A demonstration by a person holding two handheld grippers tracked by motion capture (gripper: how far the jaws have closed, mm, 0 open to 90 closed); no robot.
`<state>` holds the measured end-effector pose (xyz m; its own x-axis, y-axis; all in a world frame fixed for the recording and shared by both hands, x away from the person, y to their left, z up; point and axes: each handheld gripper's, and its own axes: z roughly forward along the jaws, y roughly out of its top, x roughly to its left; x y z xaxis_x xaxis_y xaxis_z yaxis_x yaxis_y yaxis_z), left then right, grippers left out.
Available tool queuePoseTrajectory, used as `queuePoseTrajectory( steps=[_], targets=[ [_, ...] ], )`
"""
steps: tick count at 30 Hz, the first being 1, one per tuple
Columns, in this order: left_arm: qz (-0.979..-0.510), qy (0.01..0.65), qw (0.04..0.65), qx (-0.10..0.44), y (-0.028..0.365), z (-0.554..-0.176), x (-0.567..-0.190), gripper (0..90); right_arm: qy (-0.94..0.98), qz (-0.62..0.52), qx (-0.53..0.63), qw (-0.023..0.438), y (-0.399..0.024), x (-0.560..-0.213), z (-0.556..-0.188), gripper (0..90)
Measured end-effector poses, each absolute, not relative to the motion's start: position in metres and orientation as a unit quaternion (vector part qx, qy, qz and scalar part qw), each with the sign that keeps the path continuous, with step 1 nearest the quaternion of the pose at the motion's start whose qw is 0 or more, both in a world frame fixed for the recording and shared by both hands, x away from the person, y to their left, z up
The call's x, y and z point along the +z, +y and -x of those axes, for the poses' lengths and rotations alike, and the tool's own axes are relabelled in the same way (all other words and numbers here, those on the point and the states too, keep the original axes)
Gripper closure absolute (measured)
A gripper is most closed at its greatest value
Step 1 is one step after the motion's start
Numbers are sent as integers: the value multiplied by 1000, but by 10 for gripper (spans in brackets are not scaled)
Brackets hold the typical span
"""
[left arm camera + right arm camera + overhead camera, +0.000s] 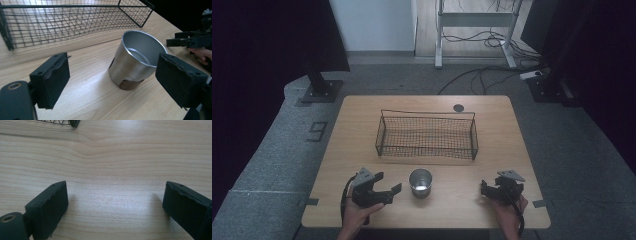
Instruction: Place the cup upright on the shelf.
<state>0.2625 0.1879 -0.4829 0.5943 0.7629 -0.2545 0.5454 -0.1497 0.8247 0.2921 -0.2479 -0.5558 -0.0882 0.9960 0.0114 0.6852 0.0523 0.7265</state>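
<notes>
Black rubber-faced jaws of the left gripper point(112, 80) stand spread, with nothing pinched between them; a shiny round steel cup point(136, 58) stands upright beyond the gap, nearer the right-hand jaw, and neither pad touches it. In the high view the left gripper point(388, 191) sits near the front edge of the counter, its jaws pointing toward the steel cup point(420, 183), which stands just beside it and apart from it. The cup is hollow and open at the top, and it rests on the pale wood-grain counter point(362, 125) in front of a black rectangular wire-mesh basket point(427, 136). That basket sits at the middle of the counter, well behind the cup, and its mesh wall point(62, 22) fills the top of the left gripper view.

The right gripper point(115, 202) also has its jaws spread wide, with bare wood between them and nothing gripped; a corner of the basket point(73, 123) peeks in at the top edge. From above, the right gripper point(494, 189) lies at the front right of the counter, held in a hand point(508, 212), well apart from the cup. The left gripper is likewise held in a hand point(354, 215) coming in from the bottom.
</notes>
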Motion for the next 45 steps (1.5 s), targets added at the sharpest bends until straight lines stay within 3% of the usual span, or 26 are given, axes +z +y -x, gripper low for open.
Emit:
queuePoseTrajectory(
  steps=[45],
  targets=[
    [-786,396,465,94,121,-274,-496,27,676,-621,295,266,-247,-556,-292,71]
  ],
)
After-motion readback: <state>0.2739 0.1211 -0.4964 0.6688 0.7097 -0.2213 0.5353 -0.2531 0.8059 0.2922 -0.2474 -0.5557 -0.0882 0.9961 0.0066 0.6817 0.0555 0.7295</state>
